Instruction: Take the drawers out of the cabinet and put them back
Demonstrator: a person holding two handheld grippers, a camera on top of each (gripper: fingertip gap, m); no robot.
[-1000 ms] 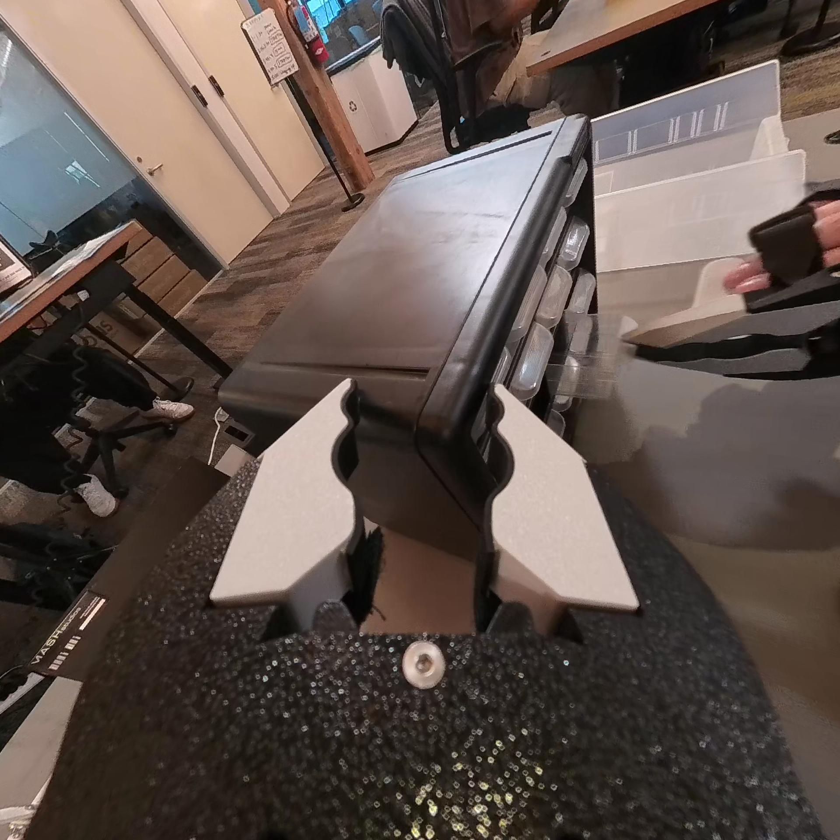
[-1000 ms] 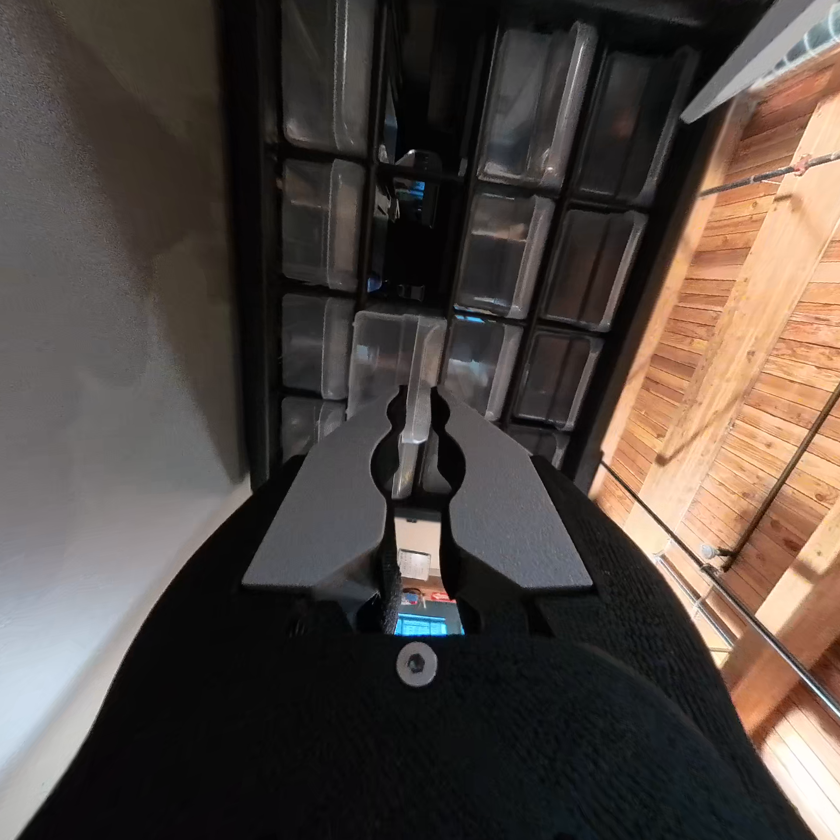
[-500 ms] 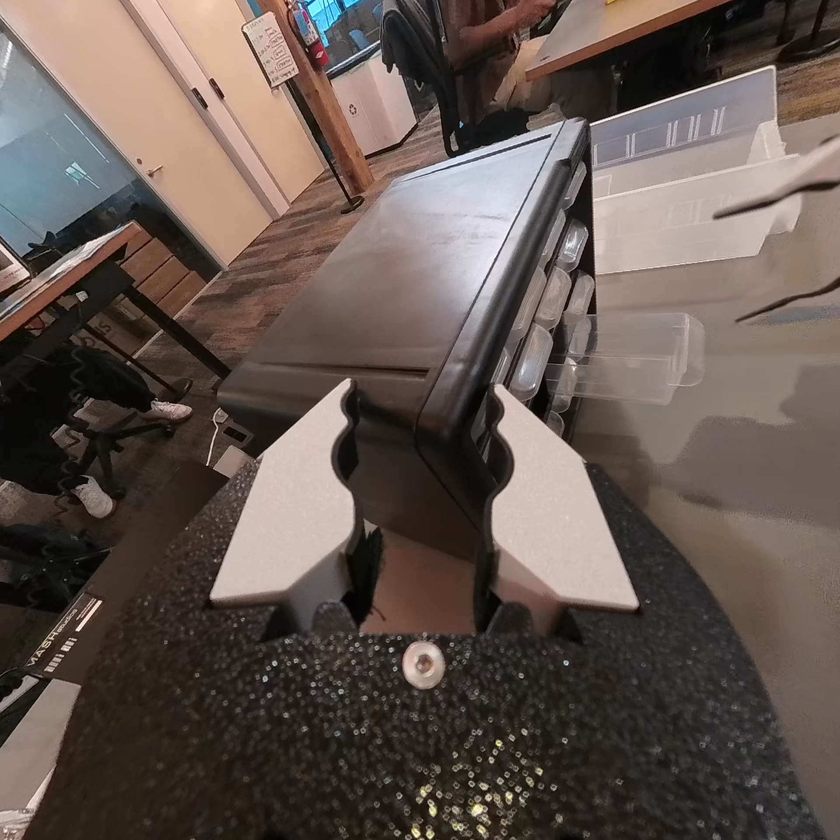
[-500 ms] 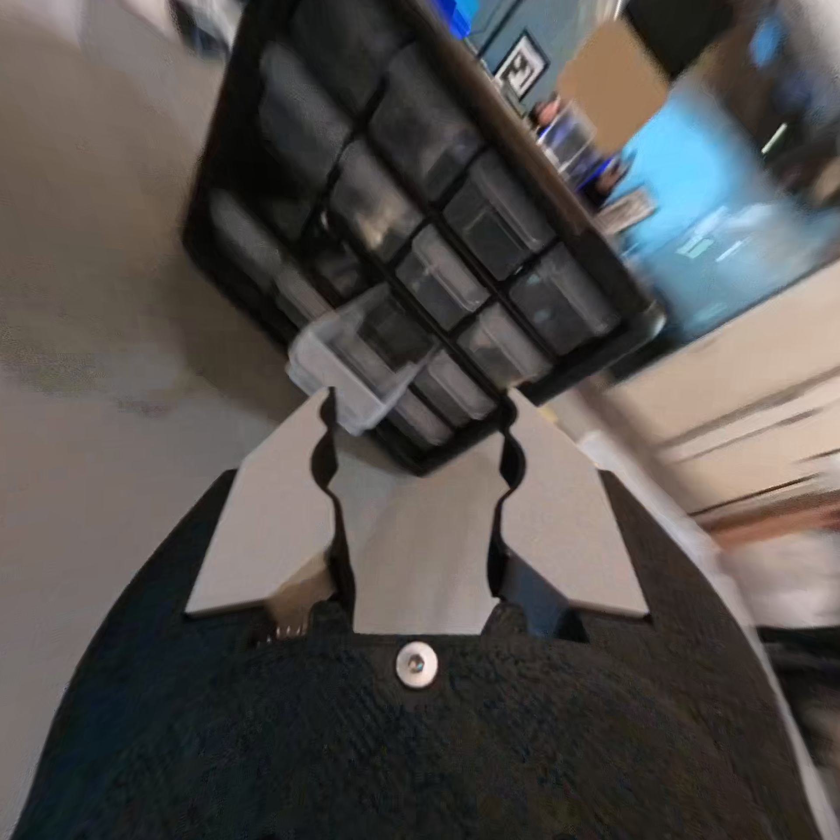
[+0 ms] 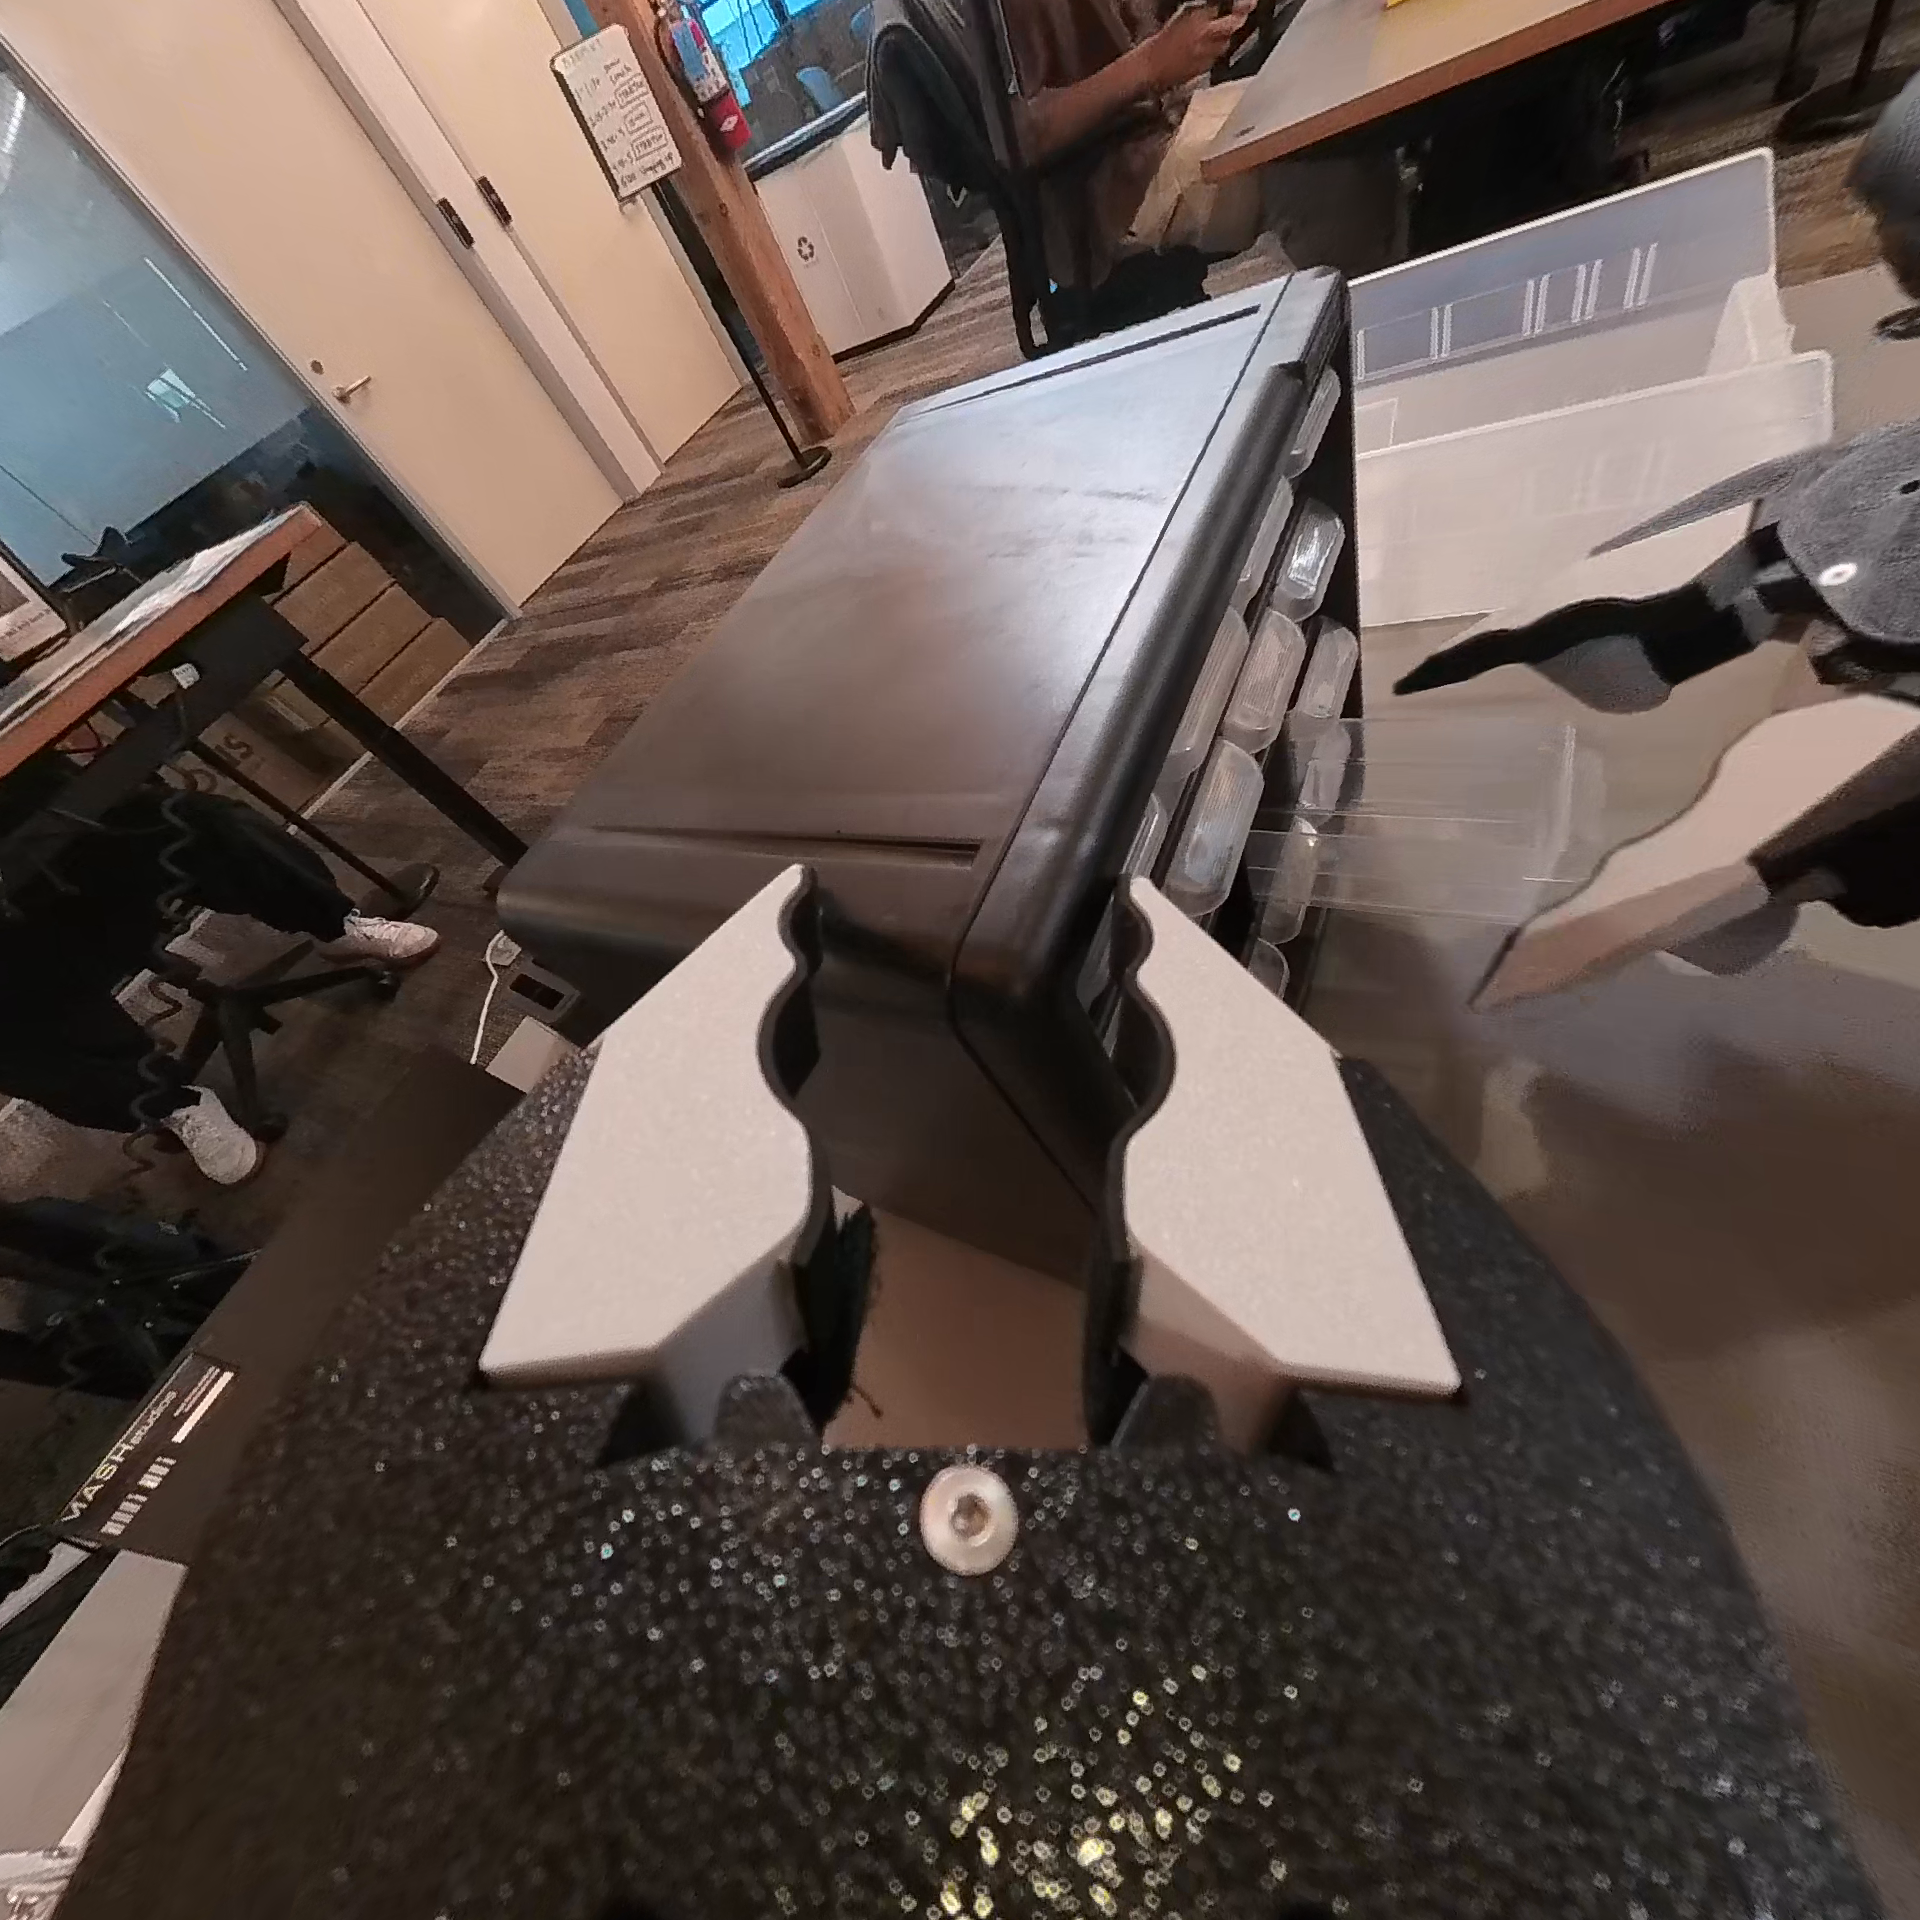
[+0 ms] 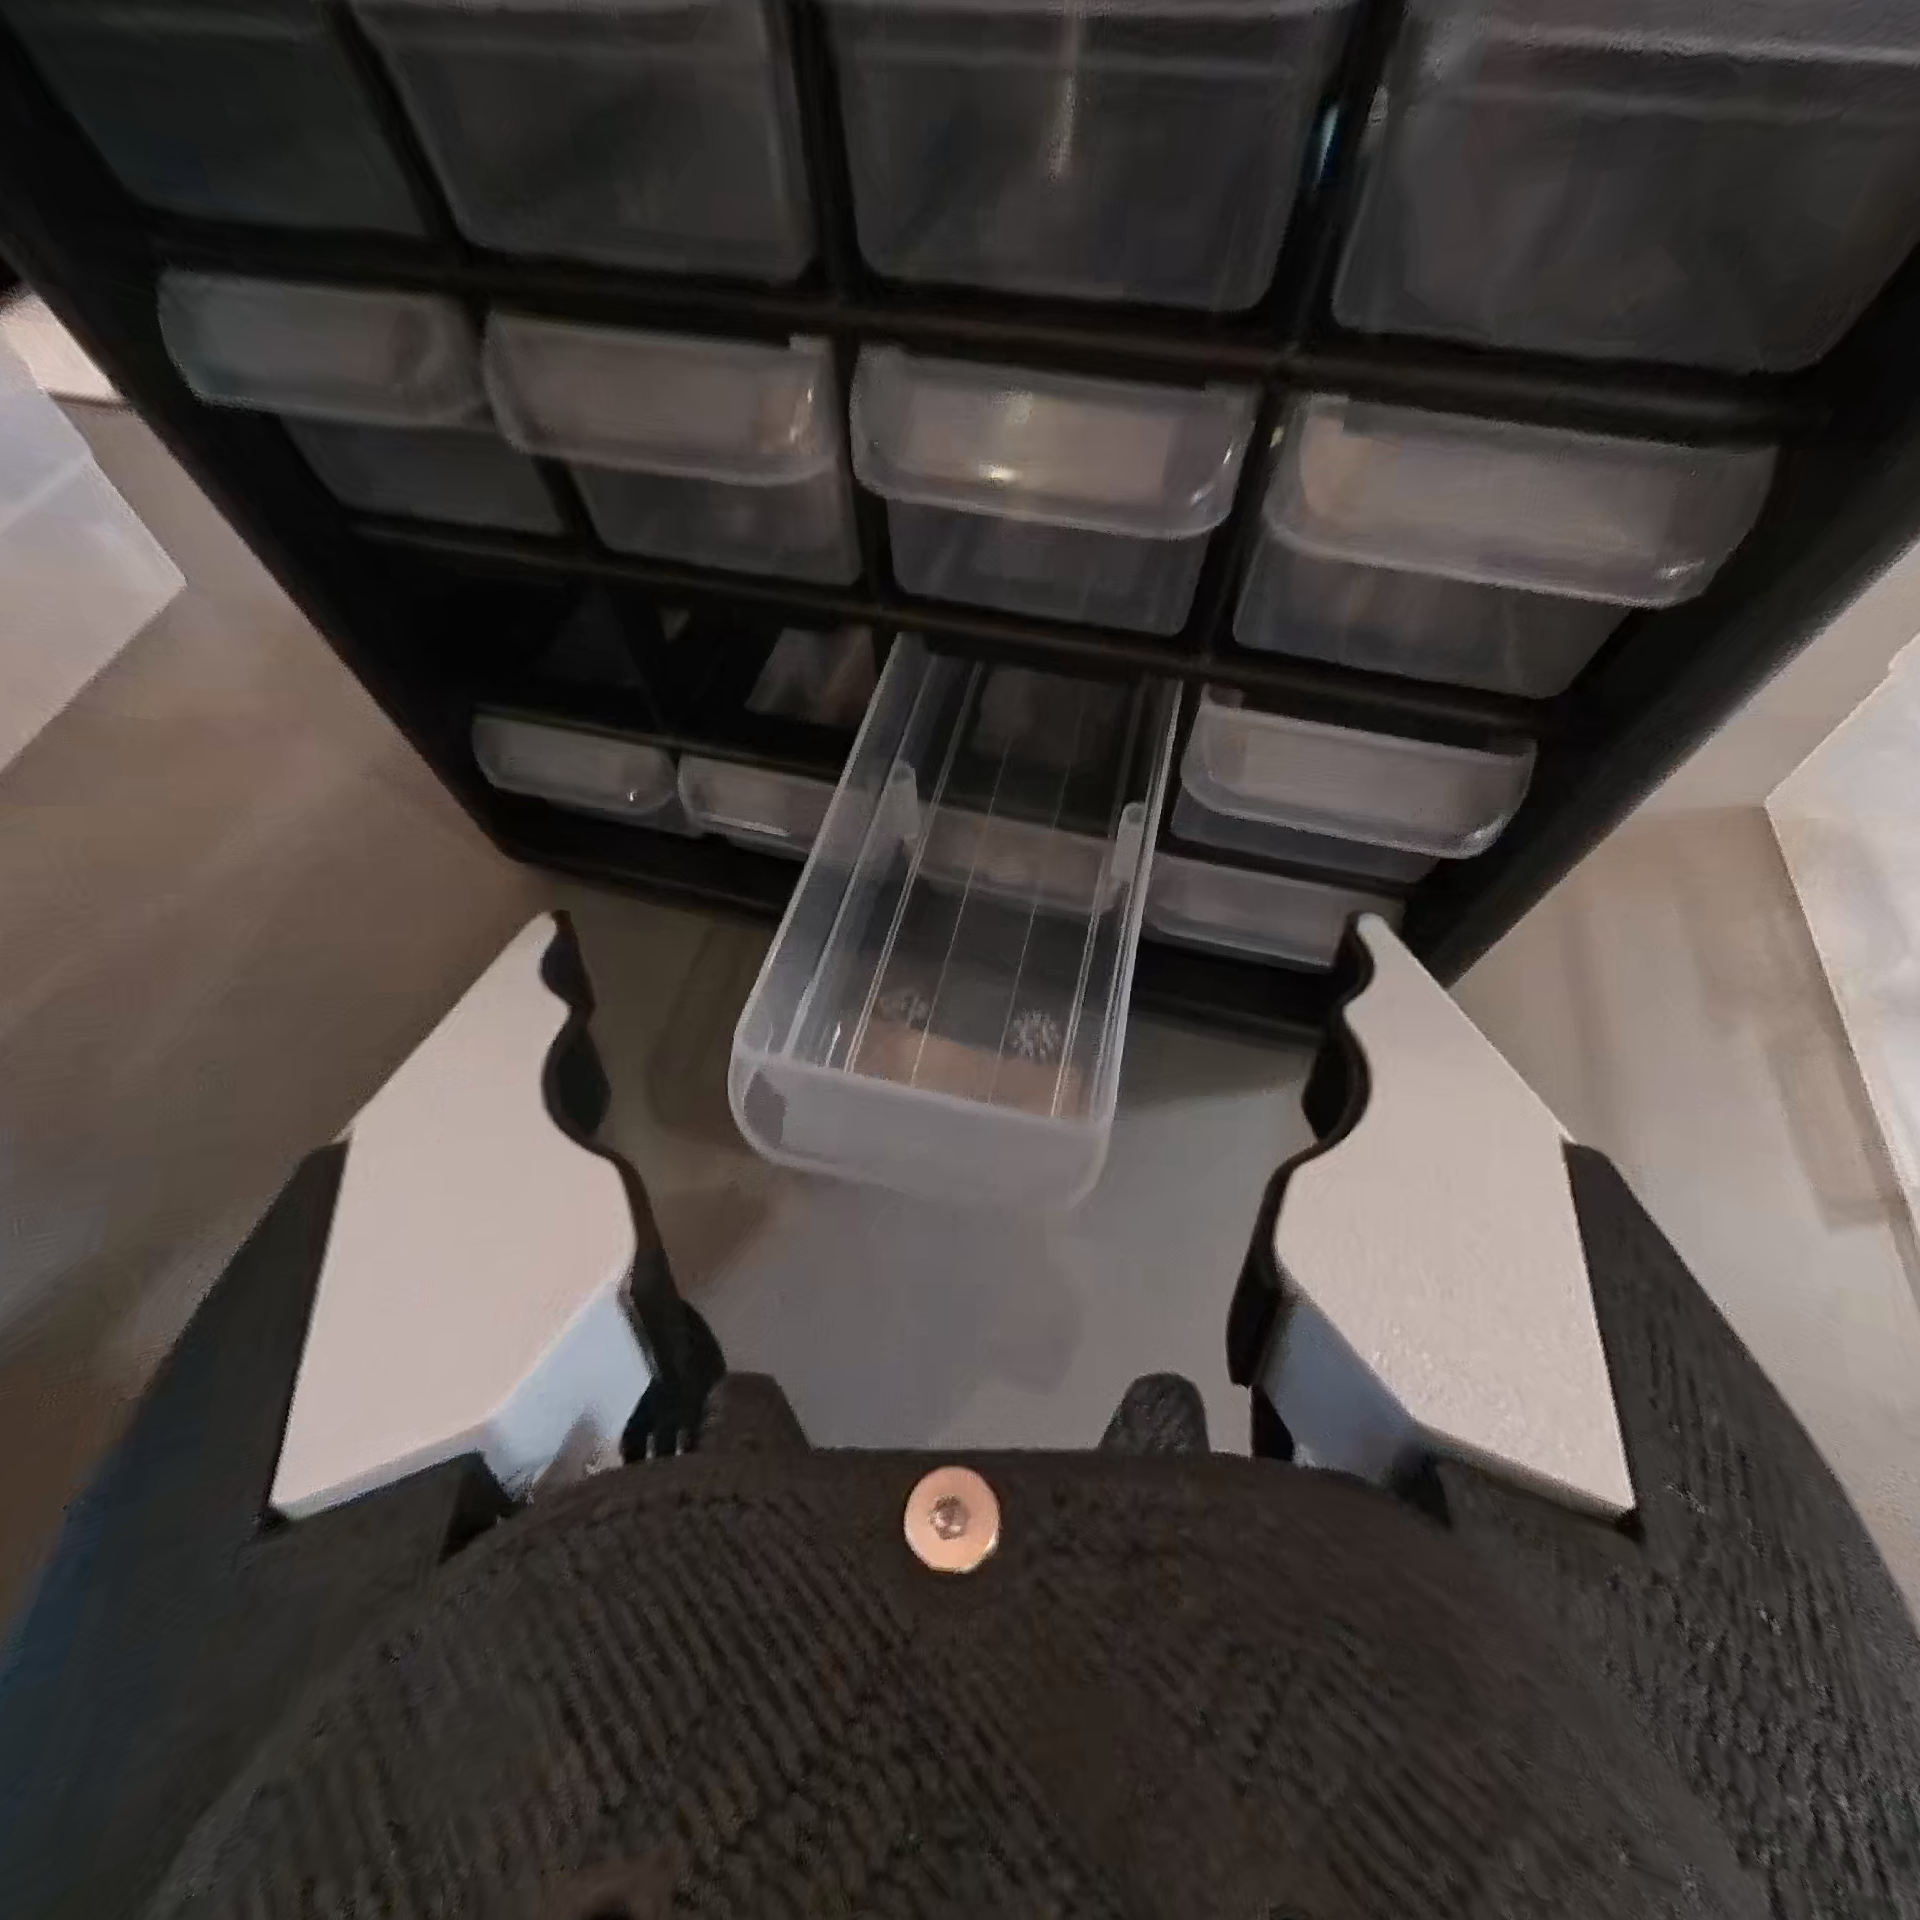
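The black cabinet (image 5: 935,644) with several small clear drawers stands on the grey table (image 5: 1662,1299). My left gripper (image 5: 966,935) is shut on the cabinet's near top corner edge. One clear drawer (image 6: 935,987) sticks most of the way out of a lower row of the cabinet (image 6: 1818,540); it also shows in the left wrist view (image 5: 1455,821). My right gripper (image 6: 956,935) is wide open and level, a finger on each side of the drawer's front end, not touching it. It shows in the left wrist view (image 5: 1439,842) too. Two slots (image 6: 623,665) left of the drawer are empty.
Large clear plastic bins (image 5: 1558,343) stand behind the cabinet on the table. White bin walls show at the right (image 6: 1860,883) and left (image 6: 62,499) of the right wrist view. A person (image 5: 1091,125) stands by a desk in the background.
My right gripper let go of the drawer's handle, swung round from sideways to level, opened wide and now faces the pulled-out drawer. My left gripper has not moved.
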